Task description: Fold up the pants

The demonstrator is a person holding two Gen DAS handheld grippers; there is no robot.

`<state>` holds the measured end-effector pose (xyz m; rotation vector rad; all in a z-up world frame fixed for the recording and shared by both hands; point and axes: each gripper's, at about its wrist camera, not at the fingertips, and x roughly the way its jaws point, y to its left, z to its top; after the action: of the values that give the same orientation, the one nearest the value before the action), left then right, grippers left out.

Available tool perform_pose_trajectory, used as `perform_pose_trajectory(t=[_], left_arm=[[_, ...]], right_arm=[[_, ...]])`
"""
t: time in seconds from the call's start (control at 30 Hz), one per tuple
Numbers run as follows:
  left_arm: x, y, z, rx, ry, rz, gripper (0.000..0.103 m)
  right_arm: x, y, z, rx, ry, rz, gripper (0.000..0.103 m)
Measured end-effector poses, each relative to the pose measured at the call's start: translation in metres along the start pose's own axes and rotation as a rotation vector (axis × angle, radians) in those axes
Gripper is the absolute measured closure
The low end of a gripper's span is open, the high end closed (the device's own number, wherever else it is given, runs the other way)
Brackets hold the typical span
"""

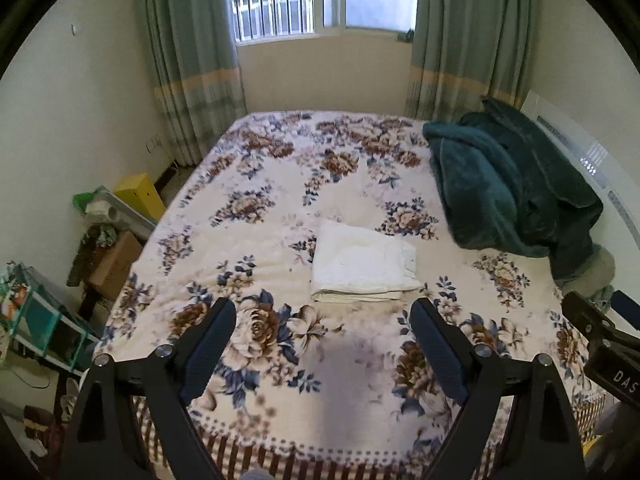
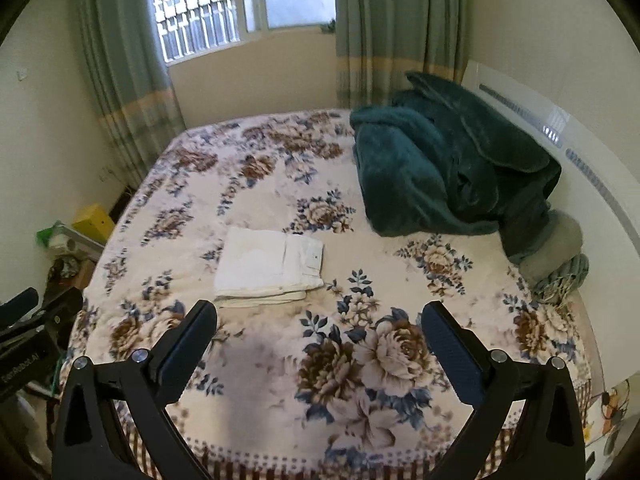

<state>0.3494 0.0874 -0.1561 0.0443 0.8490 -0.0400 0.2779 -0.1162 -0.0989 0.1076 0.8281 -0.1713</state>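
Note:
White pants (image 1: 362,264) lie folded into a compact rectangle near the middle of the floral bedspread (image 1: 280,184); they also show in the right wrist view (image 2: 270,266). My left gripper (image 1: 324,312) is open and empty, held above the bed's near edge, just short of the pants. My right gripper (image 2: 320,316) is open and empty, to the right of the pants and nearer the bed's foot. The right gripper's body shows at the left wrist view's right edge (image 1: 600,332).
A rumpled dark teal blanket (image 1: 508,184) lies at the bed's right side against a white headboard (image 2: 560,148), over a grey pillow (image 2: 560,244). Boxes and clutter (image 1: 116,236) stand on the floor left of the bed. Curtains and a window are behind.

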Motion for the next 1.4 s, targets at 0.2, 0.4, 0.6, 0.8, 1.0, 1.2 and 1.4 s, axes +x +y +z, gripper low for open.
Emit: perform_pose_trajectory(t=[0.2, 0.4, 0.6, 0.8, 1.0, 1.2, 1.4], left_arm=[[-0.068, -0.002, -0.02, -0.006, -0.039, 0.009, 0.014], [-0.107, 0.004, -0.031, -0.046, -0.048, 0.016, 0.014], [-0.128, 0.007, -0.031, -0.032, -0.068, 0.018, 0.0], [-0.144, 0.009, -0.036, -0.017, -0.09, 0.022, 0.0], [-0.147, 0.013, -0.035, -0.018, -0.096, 0.023, 0.0], [-0.157, 0.018, -0.036, -0.019, -0.104, 0.049, 0.0], [-0.159, 0.022, -0.037, -0.036, -0.109, 0.06, 0.0]], right_arm=[[-0.09, -0.003, -0.017, -0.031, -0.048, 0.018, 0.0], [-0.153, -0.008, -0.028, -0.035, -0.065, 0.018, 0.0], [-0.187, -0.007, -0.026, -0.029, -0.082, 0.005, 0.0], [-0.208, 0.002, -0.02, -0.031, -0.105, 0.001, 0.0], [-0.214, 0.015, -0.021, -0.048, -0.106, 0.0, 0.0], [-0.214, 0.019, -0.024, -0.046, -0.103, 0.0, 0.0], [-0.209, 0.021, -0.031, -0.042, -0.094, 0.008, 0.0]])
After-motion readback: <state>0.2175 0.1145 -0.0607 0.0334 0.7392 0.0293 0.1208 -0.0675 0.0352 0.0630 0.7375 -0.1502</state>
